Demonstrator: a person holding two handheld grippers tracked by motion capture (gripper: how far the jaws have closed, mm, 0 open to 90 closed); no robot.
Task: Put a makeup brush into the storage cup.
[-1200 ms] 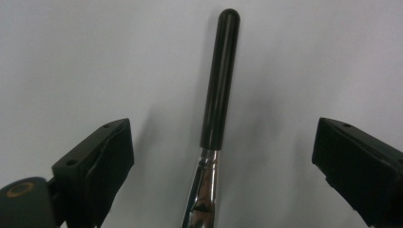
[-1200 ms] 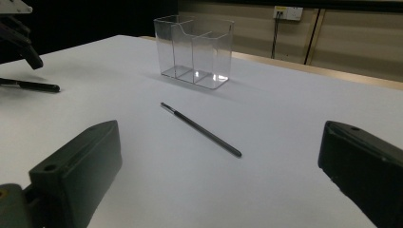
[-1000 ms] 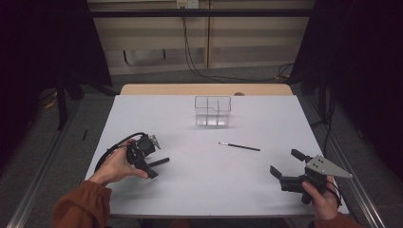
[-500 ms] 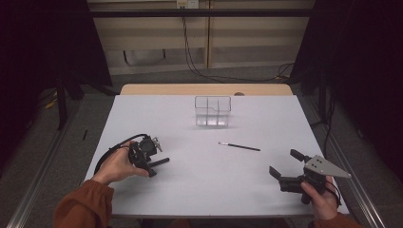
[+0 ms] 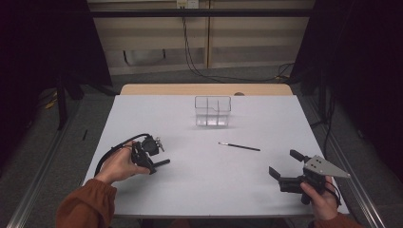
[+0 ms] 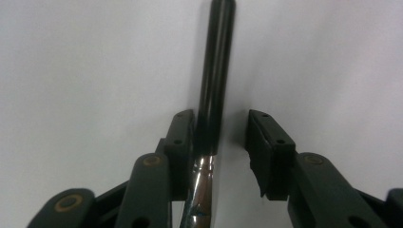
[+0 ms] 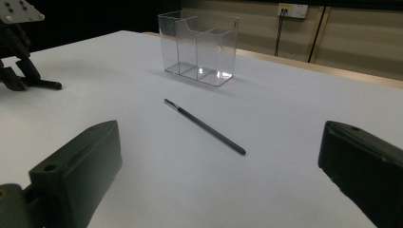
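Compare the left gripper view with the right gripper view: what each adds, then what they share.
Left gripper view: the left gripper straddles a thick black brush handle with a silver ferrule. Its jaws have just been closing; one pad touches the handle and the other stands apart.

Right gripper view: the right gripper, jaws wide open, faces a thin brush lying flat, with a clear three-compartment organizer behind it.

Both: the white table, and the left gripper with its handle sticking out.

No legible text or labels
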